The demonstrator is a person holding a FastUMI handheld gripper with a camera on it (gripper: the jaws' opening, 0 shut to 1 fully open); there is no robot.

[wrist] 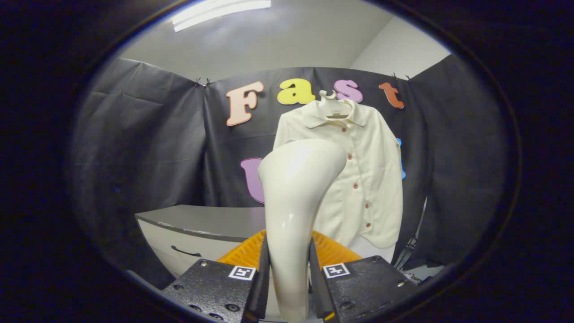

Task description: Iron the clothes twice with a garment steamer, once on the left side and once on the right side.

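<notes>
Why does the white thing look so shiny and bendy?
Gripper view: the ceiling light bounces glare off the glossy steamer, clamped between the gripper fingers; the fisheye lens curves the steamer and the cabinet, while the shirt beyond stays matte and fairly sharp.

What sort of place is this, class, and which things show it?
Likely a staged booth for ironing practice, not a home: black cloth walls, a shirt on a hanger against them, a cabinet below. The claw grips a steamer.

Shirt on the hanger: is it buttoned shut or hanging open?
Buttoned shut. The cream shirt hangs on its hanger with its red-brown buttons closing the front. The gripper is shut on the steamer, ahead of it.
</notes>
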